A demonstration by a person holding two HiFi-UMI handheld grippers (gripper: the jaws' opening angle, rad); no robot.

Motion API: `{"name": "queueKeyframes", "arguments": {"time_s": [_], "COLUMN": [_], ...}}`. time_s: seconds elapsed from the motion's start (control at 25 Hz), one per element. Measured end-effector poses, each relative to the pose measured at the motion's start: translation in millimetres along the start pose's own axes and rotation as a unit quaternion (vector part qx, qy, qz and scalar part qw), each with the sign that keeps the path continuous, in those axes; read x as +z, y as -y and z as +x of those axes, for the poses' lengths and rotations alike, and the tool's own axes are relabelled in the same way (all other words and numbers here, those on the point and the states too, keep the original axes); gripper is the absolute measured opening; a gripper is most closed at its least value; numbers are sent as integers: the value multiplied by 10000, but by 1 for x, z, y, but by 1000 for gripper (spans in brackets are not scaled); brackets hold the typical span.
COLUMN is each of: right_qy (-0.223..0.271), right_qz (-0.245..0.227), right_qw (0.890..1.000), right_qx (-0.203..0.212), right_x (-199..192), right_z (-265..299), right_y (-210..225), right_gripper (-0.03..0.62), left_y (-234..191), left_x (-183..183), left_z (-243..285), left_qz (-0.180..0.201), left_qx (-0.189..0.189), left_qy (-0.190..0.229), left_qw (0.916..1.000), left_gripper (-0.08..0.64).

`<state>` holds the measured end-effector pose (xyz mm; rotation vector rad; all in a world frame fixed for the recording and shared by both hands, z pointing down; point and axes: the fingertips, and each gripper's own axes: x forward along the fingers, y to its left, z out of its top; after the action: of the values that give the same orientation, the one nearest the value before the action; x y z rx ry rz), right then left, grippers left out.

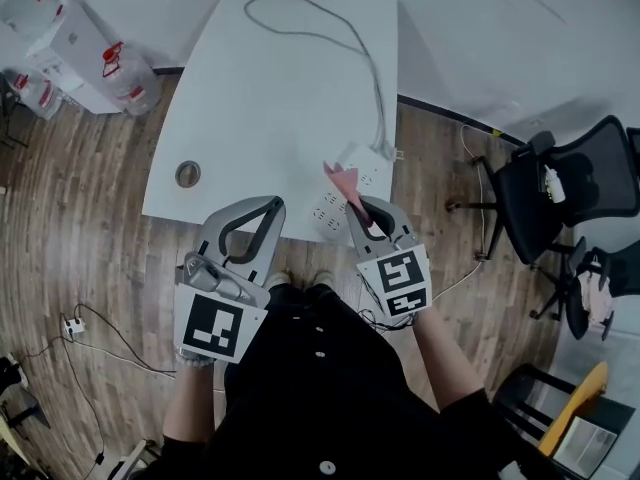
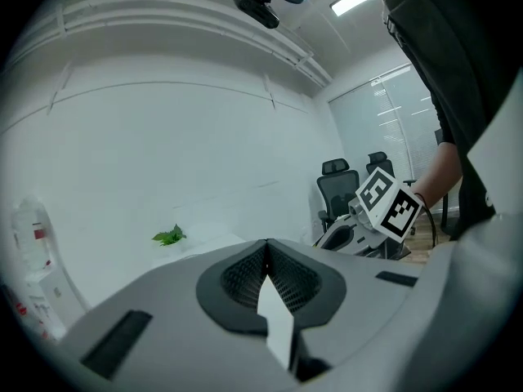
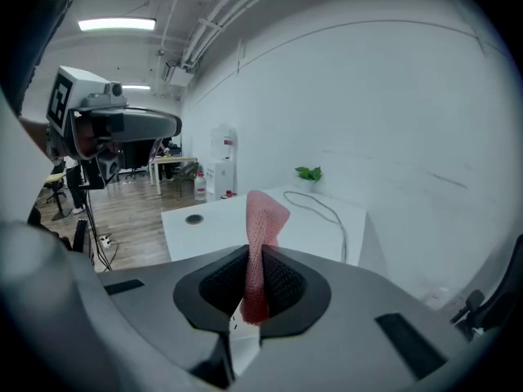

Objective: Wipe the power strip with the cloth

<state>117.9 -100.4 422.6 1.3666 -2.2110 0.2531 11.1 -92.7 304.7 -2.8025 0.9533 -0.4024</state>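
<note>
Two handheld grippers are seen from above at the near edge of a white bench (image 1: 230,88). At far left, clear bottles (image 1: 125,71) with red labels are stood on the wooden floor against the wall; what is in them cannot be told. On the bench's left part a small round fitting (image 1: 187,174) is set into the top.

The left gripper (image 1: 262,211) is held over the near edge, its jaws pressed together with nothing between them. It is judged to be held idle, clear of the work.

Just to its right, the power strip (image 1: 372,175) lies at the bench's near right corner, with its grey cable (image 1: 350,38) looped away across the top. A pink mesh cloth (image 1: 343,183) is pinched in the jaws of the right gripper (image 1: 368,213). A tuft stands out beyond the tips, over the strip; whether it touches cannot be told. The cloth is judged to be held this way so that its loose end can be drawn over the sockets. Wiping is judged not yet begun.

At far right, black office chairs (image 1: 565,183) are stood on the floor.
</note>
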Motion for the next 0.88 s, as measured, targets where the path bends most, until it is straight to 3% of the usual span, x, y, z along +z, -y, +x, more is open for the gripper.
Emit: {"name": "queueKeyframes", "arguments": {"time_s": [0.48,0.88], "right_qy": [558,675], "right_qz": [168,231], "right_qw": [9965,9946], "right_qx": [-601,-753], "right_x": [31,31], "right_z": [-52,-66], "right_y": [30,41], "right_gripper": [54,54], "left_y": [8,15], "left_x": [7,9], "left_z": [15,24], "left_qz": [58,74], "left_qx": [-260,-366], "left_qy": [73,112], "left_qw": [9996,9992], "left_gripper": [14,14]}}
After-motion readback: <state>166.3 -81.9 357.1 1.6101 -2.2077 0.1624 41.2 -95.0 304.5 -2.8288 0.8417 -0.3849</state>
